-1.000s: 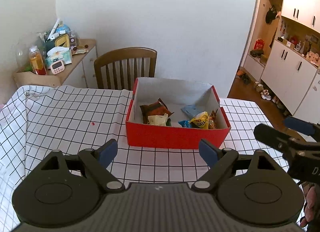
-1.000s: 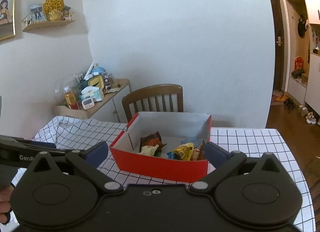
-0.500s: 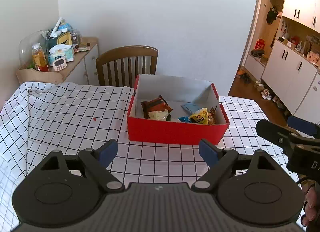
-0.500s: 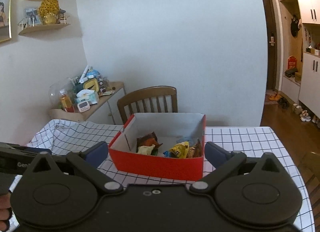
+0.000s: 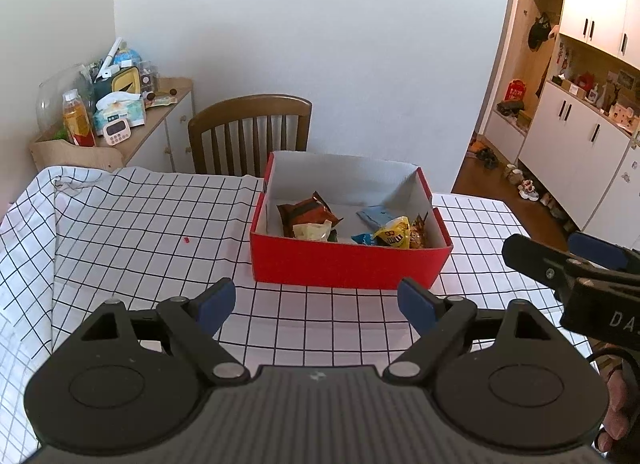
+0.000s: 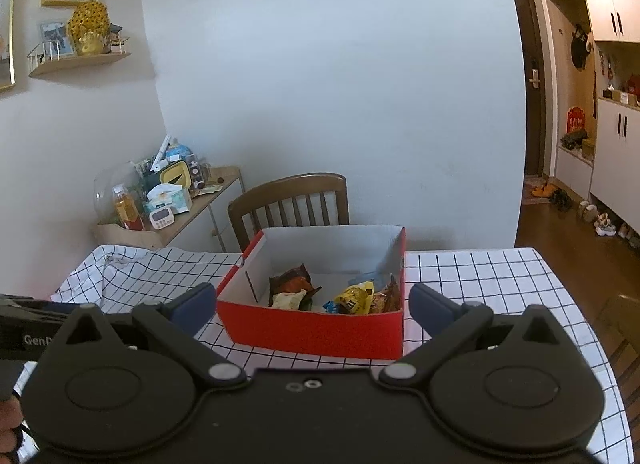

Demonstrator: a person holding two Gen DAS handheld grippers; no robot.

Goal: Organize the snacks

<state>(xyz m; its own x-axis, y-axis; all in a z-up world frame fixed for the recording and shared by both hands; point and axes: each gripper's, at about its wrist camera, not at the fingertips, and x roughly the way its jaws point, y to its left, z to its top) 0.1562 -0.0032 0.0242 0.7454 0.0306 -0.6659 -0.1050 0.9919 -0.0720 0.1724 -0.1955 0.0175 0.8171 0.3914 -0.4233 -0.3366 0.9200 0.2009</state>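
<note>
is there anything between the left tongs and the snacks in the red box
Only the box's own near wall. The left tongs, open and empty, sit low in front of the red box, whose front wall stands before the snack packets. The checked tablecloth between looks bare; going in from above seems unobstructed.

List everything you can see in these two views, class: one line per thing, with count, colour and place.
box: 1, red, white inside, on table
snack packets: several, orange, cream, yellow, blue, in box
tablecloth: 1, white with black grid, covering table
chair: 1, brown wood, behind table
side cabinet: 1, light wood, cluttered, left wall
cupboards: white, right wall
left gripper: black, blue pads, jaws open
right gripper: same, jaws open
</note>
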